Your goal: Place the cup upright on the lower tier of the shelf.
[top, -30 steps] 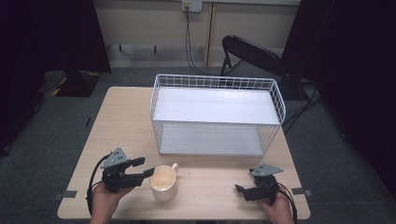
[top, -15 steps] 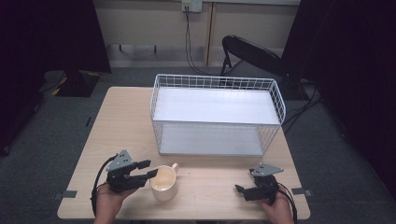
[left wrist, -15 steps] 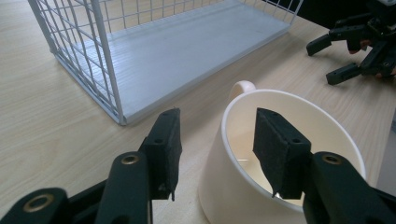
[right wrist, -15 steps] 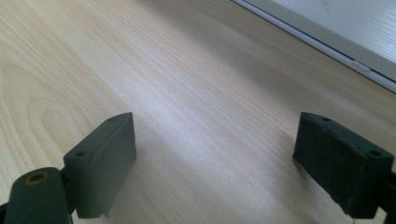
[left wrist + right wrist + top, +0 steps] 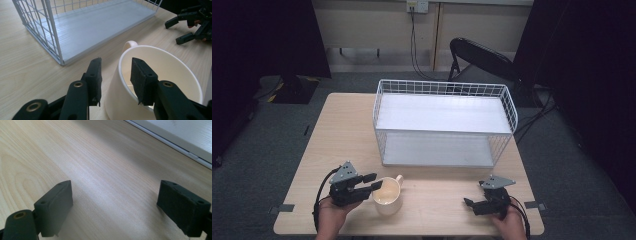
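A cream mug, a white wire basket, a pale wood-grain table and 2 black grippers are seen.

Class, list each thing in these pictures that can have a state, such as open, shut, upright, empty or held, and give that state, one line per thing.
Left tongs: open, one jaw outside the cup wall, one inside, not yet closed.
Right tongs: open wide, holding nothing, low over the table.
Cup: upright on the table, handle toward the basket.
Wire basket: upright, empty, white shelf on top.
Folding chair: standing behind the table, unoccupied.
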`<state>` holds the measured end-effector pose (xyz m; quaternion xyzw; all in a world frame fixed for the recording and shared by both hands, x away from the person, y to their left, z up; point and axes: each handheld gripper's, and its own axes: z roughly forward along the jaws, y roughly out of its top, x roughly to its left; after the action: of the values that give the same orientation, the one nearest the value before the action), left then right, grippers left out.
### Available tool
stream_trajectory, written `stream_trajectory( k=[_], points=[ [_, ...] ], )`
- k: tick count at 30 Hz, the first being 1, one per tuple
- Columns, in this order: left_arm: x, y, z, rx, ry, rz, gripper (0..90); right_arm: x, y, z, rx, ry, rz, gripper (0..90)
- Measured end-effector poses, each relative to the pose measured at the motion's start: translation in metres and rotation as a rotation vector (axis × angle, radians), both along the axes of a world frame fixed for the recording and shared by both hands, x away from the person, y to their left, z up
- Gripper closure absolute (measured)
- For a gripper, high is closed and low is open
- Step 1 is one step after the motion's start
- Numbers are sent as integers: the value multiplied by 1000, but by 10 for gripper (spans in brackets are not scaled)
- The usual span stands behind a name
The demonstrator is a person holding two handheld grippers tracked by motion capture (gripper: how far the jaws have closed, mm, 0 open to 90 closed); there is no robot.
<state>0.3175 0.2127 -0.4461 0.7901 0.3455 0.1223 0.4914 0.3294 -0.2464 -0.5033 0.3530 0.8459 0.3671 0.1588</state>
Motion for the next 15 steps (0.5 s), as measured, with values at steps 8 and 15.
stream_trajectory(
  k=[8,15],
  points=[
    [0,-4,-3,16,-8,-9,668,0,0,0,-1,0,-1,122],
    [-2,-8,-2,35,-24,-10,721,0,0,0,-1,0,-1,122]
  ],
)
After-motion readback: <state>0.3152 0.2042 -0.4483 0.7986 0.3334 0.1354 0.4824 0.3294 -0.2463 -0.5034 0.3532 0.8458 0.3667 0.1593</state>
